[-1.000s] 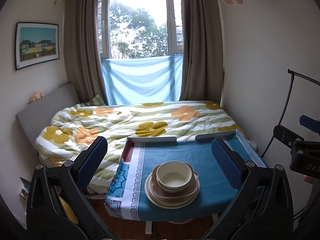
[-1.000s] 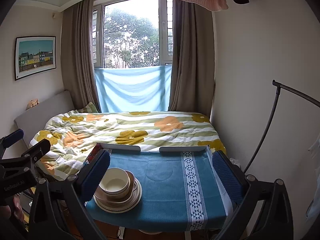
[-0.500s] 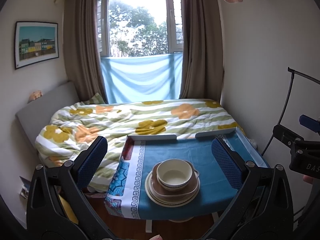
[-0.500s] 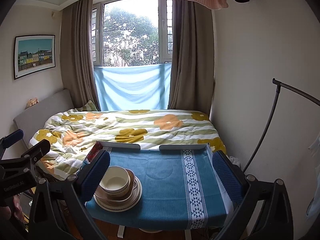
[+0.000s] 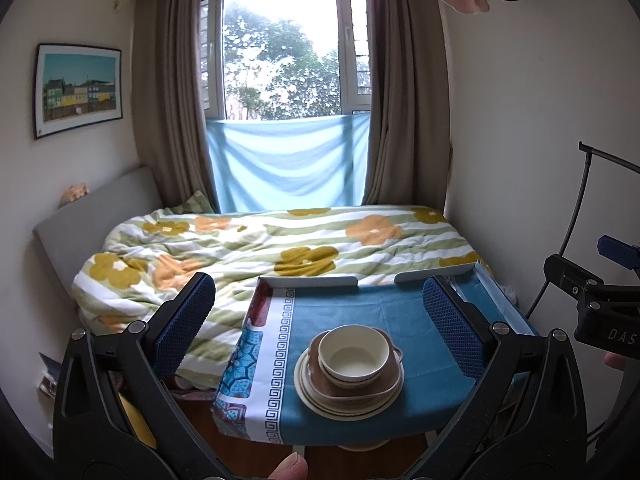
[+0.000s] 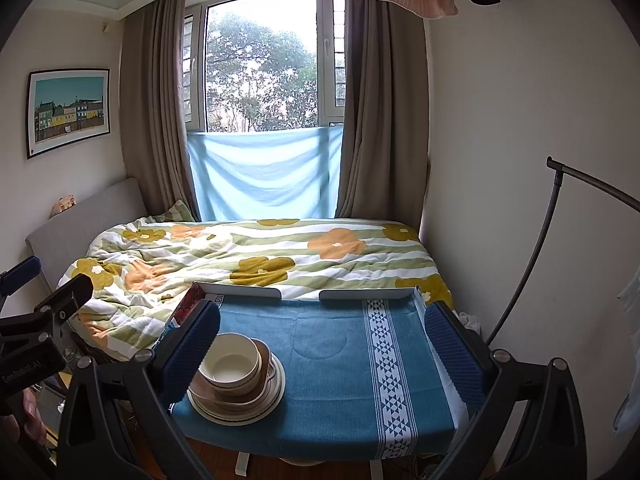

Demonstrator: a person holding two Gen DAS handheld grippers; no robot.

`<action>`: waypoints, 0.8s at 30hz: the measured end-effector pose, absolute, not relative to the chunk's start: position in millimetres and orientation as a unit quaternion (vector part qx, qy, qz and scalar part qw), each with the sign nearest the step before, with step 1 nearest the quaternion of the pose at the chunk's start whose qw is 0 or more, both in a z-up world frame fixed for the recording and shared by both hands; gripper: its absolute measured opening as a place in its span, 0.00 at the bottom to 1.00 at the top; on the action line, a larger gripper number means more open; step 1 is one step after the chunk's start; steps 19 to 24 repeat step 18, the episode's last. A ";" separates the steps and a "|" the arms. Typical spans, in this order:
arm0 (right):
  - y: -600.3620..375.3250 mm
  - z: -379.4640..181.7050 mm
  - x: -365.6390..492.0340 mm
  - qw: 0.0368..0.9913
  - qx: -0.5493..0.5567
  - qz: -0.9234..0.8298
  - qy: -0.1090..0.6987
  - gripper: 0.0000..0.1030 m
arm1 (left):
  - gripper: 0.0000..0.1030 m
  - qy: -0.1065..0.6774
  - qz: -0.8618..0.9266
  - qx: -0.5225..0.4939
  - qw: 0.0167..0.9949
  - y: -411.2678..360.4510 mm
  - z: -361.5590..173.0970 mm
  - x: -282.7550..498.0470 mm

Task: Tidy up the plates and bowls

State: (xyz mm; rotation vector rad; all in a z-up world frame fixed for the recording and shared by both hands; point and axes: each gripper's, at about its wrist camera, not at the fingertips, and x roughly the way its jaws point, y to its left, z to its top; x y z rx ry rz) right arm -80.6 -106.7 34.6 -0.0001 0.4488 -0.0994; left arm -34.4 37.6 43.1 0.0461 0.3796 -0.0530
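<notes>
From the left wrist view, the left hand-held gripper stands wide apart and empty above the bench, framing the stack of plates near the bench's front edge; a cream bowl sits on top inside a brown dish, and the bowl holds nothing. This view alone shows the Greek-key border of the blue cloth, a fingertip at the bottom edge, and the other tool at far right. From the right wrist view, the right hand-held gripper is likewise spread and empty, its left pad partly covering the stack at the bench's front left; only here appears the triangle-patterned stripe
</notes>
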 end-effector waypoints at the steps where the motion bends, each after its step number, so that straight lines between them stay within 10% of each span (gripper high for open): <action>1: -107.1 35.1 -80.0 0.974 0.000 -0.049 0.223 0.99 | 1.00 0.188 -0.024 0.022 0.982 38.1 42.8 -33.8; 24: -106.1 26.9 -61.8 0.970 -0.001 -0.053 0.238 0.99 | 1.00 0.172 -0.018 0.031 0.984 43.4 40.5 -17.3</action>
